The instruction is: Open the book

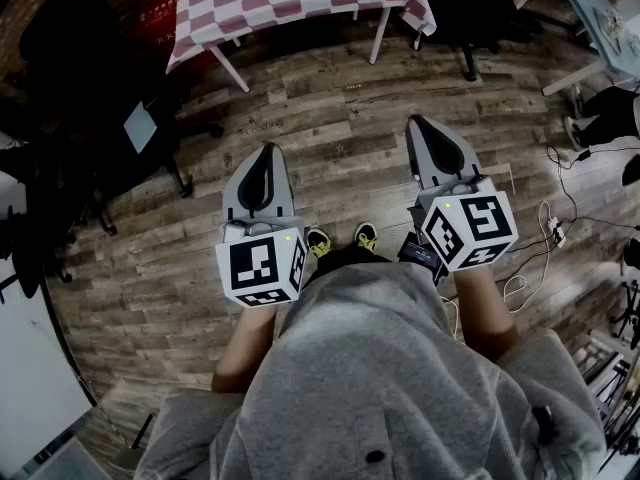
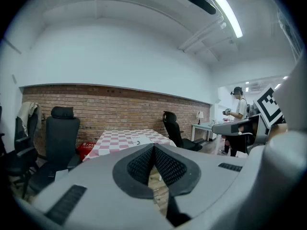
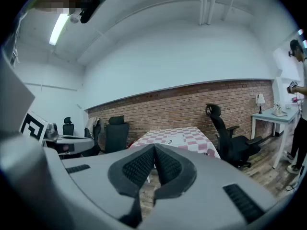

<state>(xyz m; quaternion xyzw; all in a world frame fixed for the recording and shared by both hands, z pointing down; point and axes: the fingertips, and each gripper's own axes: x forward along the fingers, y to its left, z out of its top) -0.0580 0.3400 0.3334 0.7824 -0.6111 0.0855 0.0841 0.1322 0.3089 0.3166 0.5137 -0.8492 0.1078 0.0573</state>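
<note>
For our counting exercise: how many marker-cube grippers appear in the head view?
2. The left gripper is centre-left over the wooden floor; the right gripper is centre-right. None seems hidden.

1. A grey sweatshirt (image 1: 370, 368) covers the torso; the shoes (image 1: 318, 241), at twelve o'clock of it, carry yellow-green laces.
2. The left gripper (image 1: 266, 158) and right gripper (image 1: 420, 128) have grey shells, black ribbed fingers (image 2: 139, 166) and black-and-white marker cubes (image 1: 262, 268).

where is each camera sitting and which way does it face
Head view: on the person's head, aimed steeply down at the wood floor; shows left gripper, right gripper, forearms, grey top, shoes.
Left gripper view: on that gripper, looking along its shut jaws toward the checked table and brick wall.
Right gripper view: on that gripper, along its shut jaws toward the same checked table.
Shared: all three show the checked table; both gripper views the brick wall.
</note>
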